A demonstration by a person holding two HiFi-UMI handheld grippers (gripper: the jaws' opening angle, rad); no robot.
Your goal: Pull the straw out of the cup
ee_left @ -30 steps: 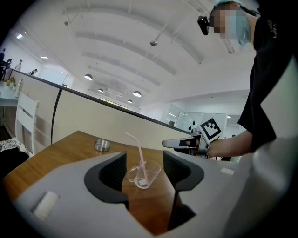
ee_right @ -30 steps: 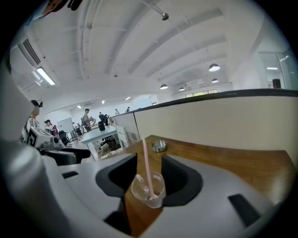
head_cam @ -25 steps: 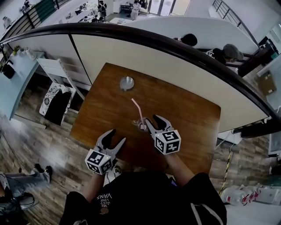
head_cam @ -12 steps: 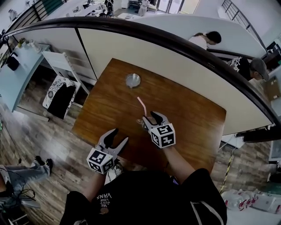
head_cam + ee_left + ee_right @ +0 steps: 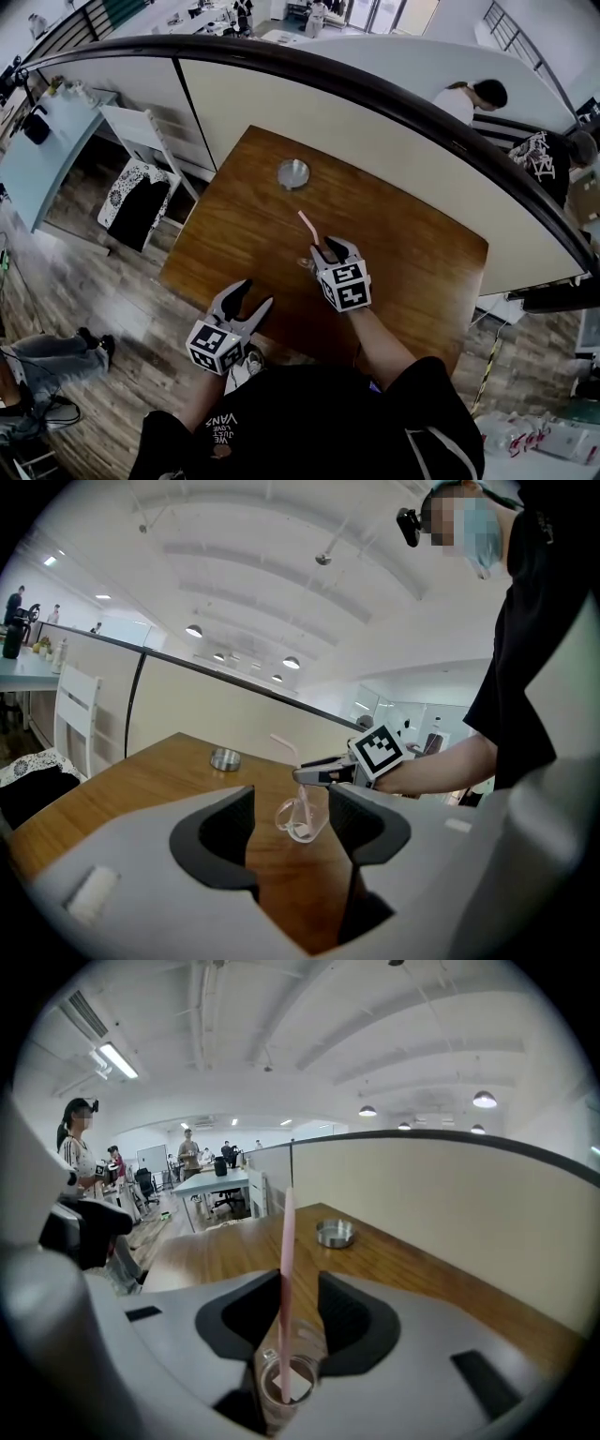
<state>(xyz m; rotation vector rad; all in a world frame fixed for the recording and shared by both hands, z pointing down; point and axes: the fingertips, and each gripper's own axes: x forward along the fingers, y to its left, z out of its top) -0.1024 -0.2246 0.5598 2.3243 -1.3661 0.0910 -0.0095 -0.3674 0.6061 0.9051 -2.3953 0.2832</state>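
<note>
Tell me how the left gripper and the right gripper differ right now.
The right gripper has the pink straw between its jaws, which have just been closing slightly but do not grip it; the left gripper has nothing between its jaws. The right gripper is at the cup mid-table; the left gripper is short of it, near the table's front edge. Both are open.

The person wears a black short-sleeved T-shirt [image 5: 309, 422] with pale lettering [image 5: 223, 426] on the chest. The left hand-held gripper [image 5: 251, 294] and the right hand-held gripper [image 5: 332, 246] look alike: light grey moulded bodies, curved grey jaws lined with black pads [image 5: 220, 841], and at the rear of each a white cube [image 5: 214, 345] printed with black square markers.
</note>
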